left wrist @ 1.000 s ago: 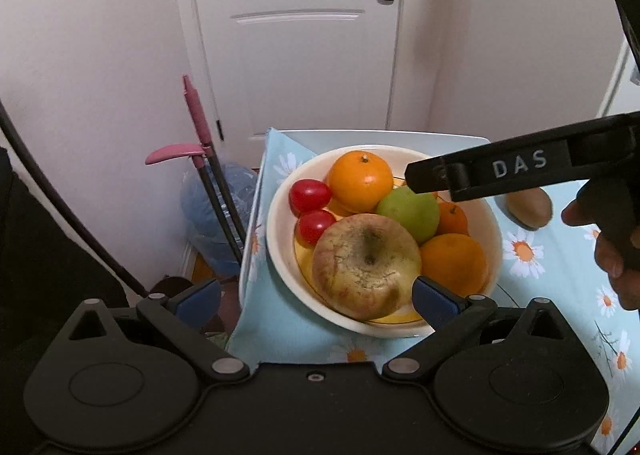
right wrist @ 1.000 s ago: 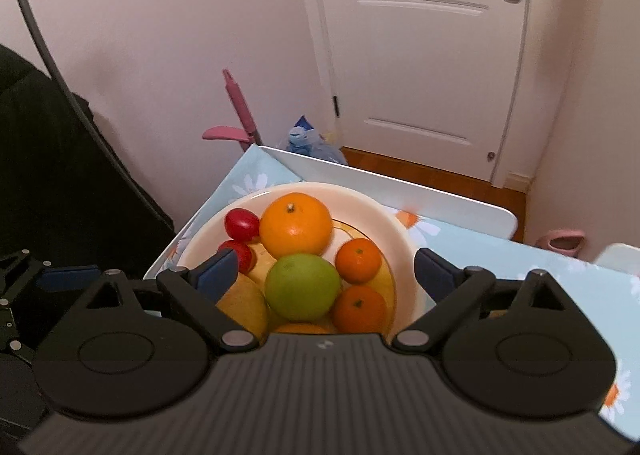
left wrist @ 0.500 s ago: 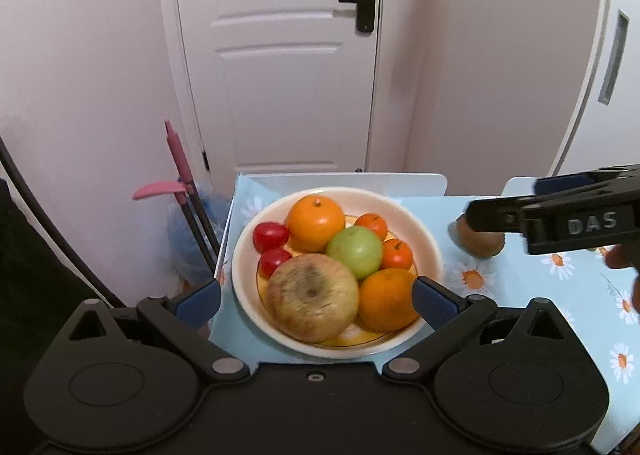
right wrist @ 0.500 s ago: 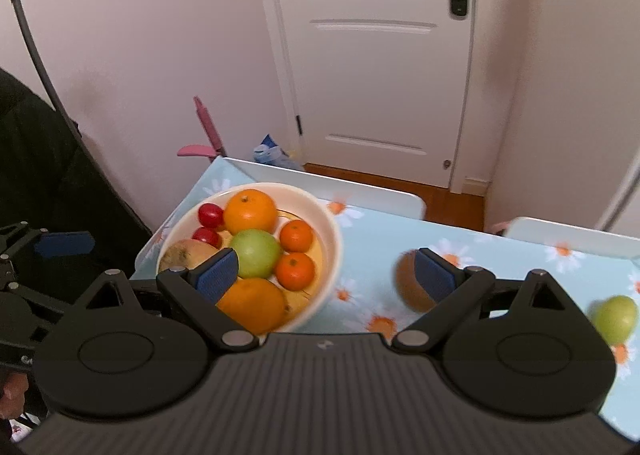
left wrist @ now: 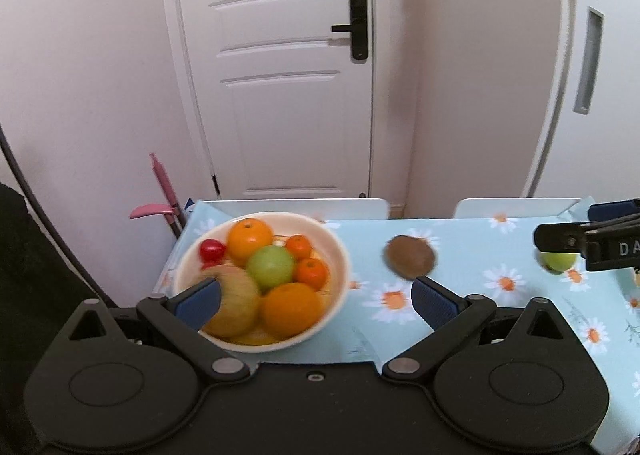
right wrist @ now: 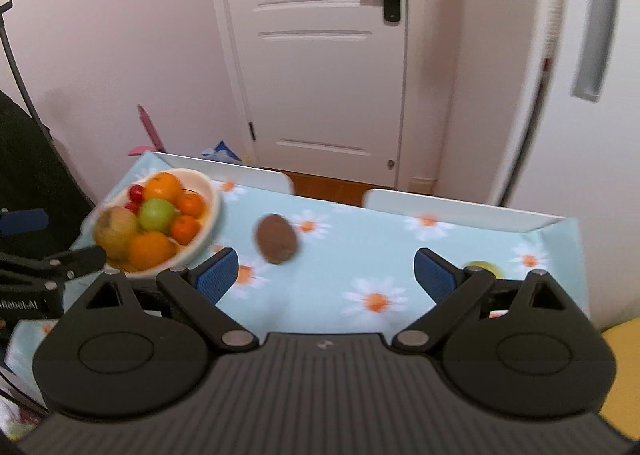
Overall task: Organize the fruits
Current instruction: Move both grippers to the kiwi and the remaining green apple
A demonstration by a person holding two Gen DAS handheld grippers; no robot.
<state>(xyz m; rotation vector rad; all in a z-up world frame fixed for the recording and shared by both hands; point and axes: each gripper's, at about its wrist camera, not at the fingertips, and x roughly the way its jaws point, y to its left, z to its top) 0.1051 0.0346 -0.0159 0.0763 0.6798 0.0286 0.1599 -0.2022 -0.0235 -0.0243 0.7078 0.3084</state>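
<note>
A cream bowl [left wrist: 340,255] [right wrist: 212,203] at the table's left end holds oranges, a green apple [left wrist: 270,266], a brownish apple [left wrist: 240,295], small tangerines and cherry tomatoes. A brown kiwi [left wrist: 410,257] [right wrist: 276,238] lies on the cloth right of the bowl. A green fruit [left wrist: 558,261] [right wrist: 482,267] sits near the right end, partly hidden. My left gripper [left wrist: 314,301] is open above the bowl's near side, holding nothing. My right gripper [right wrist: 326,273] is open over the cloth between kiwi and green fruit; it shows at the right edge of the left wrist view.
A light-blue daisy tablecloth [left wrist: 480,295] covers the table, with two white chair backs [right wrist: 452,211] along its far edge. A white door [left wrist: 280,95] and pink walls stand behind. A pink-handled tool [left wrist: 162,191] leans at the left.
Both grippers have pulled back and swung right, away from the bowl. The bowl looks smaller and farther left; the kiwi and the green fruit have come further into view.
</note>
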